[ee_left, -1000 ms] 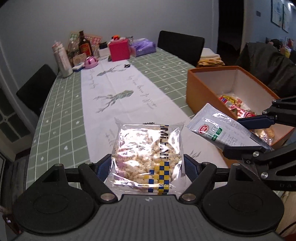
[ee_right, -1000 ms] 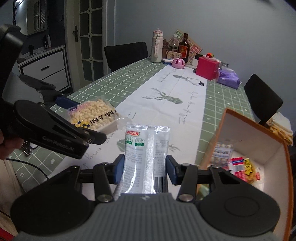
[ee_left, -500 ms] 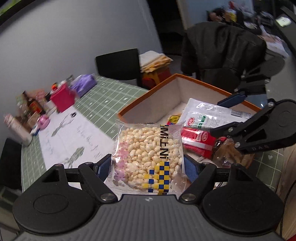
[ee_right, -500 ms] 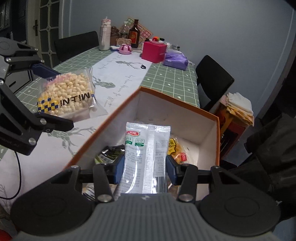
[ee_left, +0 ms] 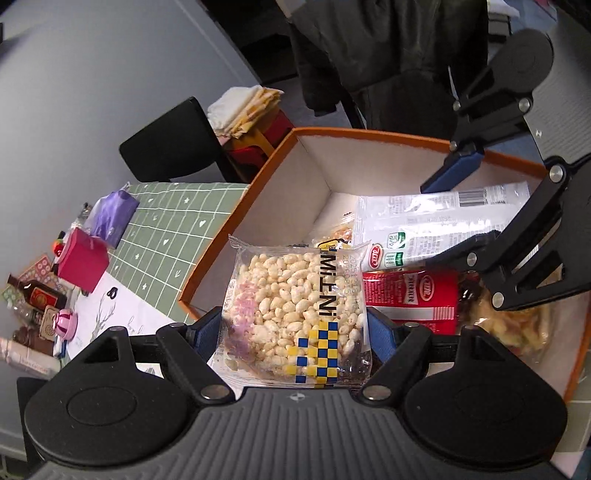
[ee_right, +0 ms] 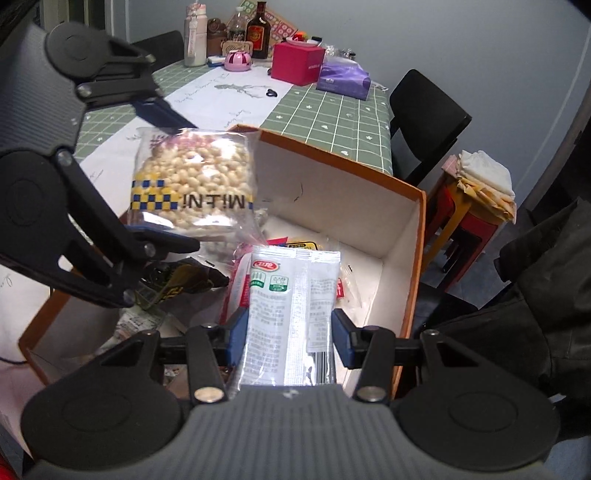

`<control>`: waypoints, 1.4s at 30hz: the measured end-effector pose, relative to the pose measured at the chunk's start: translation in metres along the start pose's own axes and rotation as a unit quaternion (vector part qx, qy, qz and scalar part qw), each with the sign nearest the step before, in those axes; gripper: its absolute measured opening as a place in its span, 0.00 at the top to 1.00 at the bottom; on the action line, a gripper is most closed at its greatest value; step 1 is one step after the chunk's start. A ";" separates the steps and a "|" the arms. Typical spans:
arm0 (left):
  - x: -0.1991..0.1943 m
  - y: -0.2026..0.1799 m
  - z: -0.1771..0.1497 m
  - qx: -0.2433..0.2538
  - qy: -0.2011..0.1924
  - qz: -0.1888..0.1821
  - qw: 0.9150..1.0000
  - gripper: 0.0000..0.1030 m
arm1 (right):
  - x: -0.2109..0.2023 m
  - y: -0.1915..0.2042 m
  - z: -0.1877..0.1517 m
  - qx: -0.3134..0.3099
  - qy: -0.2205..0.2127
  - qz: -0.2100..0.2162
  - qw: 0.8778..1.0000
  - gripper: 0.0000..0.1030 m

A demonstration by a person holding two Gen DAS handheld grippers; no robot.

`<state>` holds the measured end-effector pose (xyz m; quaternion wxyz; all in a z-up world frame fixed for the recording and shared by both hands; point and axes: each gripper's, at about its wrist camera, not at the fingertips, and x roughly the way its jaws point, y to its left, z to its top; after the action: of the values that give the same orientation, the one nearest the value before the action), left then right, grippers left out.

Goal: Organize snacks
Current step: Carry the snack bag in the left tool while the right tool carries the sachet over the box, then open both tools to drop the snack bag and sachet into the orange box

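Note:
My left gripper (ee_left: 295, 328) is shut on a clear bag of puffed rice (ee_left: 291, 306) with a blue and yellow check band, held above the orange box (ee_left: 221, 251). My right gripper (ee_right: 288, 332) is shut on a white sachet (ee_right: 288, 314), also held over the box (ee_right: 413, 266). The bag shows in the right wrist view (ee_right: 192, 184), the sachet in the left wrist view (ee_left: 424, 229). Inside the box lie a red packet (ee_left: 410, 295) and several other snack packs.
The box stands at the edge of a green checked tablecloth (ee_right: 332, 110) with a white runner. At the far end stand a pink box (ee_right: 297, 62), a purple pack (ee_right: 343, 79), bottles (ee_right: 256, 31). Black chairs (ee_right: 424, 122), a stool with folded cloths (ee_right: 476, 192) stand beside.
Both grippers have moved from above the table to over the orange box, each carrying its pack. Both grips are unchanged.

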<state>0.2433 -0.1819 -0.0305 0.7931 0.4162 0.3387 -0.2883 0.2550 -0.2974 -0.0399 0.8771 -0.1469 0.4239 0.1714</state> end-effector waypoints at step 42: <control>0.021 -0.006 -0.005 0.028 -0.022 -0.084 0.996 0.07 | 0.026 -0.023 0.023 0.153 -0.008 0.181 0.972 0.84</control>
<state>0.2500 -0.1840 -0.0521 0.7612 0.4017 0.3468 -0.3727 0.2957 -0.3044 -0.0440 0.8471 0.0696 0.4573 0.2616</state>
